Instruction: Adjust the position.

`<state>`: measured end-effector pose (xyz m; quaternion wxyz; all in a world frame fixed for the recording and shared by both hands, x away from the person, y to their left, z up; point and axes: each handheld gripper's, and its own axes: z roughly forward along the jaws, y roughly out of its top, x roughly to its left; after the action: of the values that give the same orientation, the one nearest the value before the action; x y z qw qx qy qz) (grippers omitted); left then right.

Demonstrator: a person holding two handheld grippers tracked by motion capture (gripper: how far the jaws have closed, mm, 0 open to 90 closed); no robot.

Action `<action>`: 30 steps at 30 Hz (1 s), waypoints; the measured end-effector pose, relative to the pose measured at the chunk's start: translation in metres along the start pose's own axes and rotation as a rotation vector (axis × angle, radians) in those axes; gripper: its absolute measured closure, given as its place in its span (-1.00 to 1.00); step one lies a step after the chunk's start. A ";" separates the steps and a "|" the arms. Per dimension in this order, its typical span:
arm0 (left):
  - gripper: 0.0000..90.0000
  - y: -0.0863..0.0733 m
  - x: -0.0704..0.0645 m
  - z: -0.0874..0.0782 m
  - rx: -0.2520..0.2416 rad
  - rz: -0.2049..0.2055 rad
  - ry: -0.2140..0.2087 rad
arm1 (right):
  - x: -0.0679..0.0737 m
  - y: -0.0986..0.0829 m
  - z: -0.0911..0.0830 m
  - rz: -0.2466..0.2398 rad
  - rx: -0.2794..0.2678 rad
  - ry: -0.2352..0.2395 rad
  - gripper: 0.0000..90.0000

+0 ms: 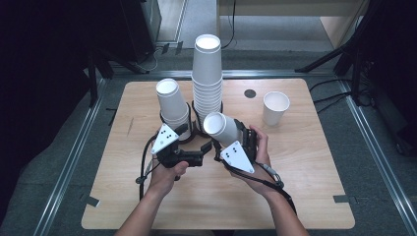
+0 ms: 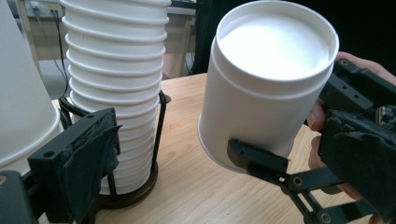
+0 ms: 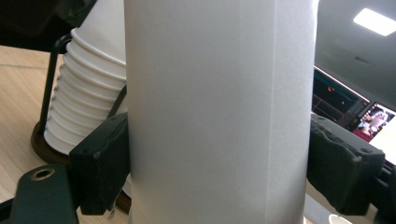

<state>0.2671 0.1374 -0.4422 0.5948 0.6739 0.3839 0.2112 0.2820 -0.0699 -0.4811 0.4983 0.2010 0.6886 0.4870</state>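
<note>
My right gripper (image 1: 230, 136) is shut on a single white paper cup (image 1: 220, 126), held tilted above the table with its base up. Its padded jaws press both sides of the cup (image 3: 219, 102), and the gripper (image 3: 217, 163) squeezes it near mid-height. In the left gripper view this cup (image 2: 266, 88) hangs right of a tall stack of inverted cups (image 2: 114, 93) in a black wire holder. My left gripper (image 1: 194, 140) is open beside the stack's foot, its jaws wide apart (image 2: 229, 144) and gripping nothing. A shorter cup stack (image 1: 172, 104) stands just left of it.
The tall stack (image 1: 206, 73) rises at the middle of the wooden table (image 1: 305, 162). One upright cup (image 1: 275, 108) stands at the right, with a small dark disc (image 1: 250, 93) near it. Black stands and cables lie on the floor around the table.
</note>
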 end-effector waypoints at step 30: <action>-0.84 0.004 -0.001 -0.002 0.021 -0.004 -0.084 | 0.024 0.008 0.000 -0.131 -0.079 0.106 -0.66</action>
<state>0.2663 0.1376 -0.4375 0.6035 0.6878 0.3622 0.1776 0.2702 -0.0483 -0.4861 0.4996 0.1099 0.7059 0.4900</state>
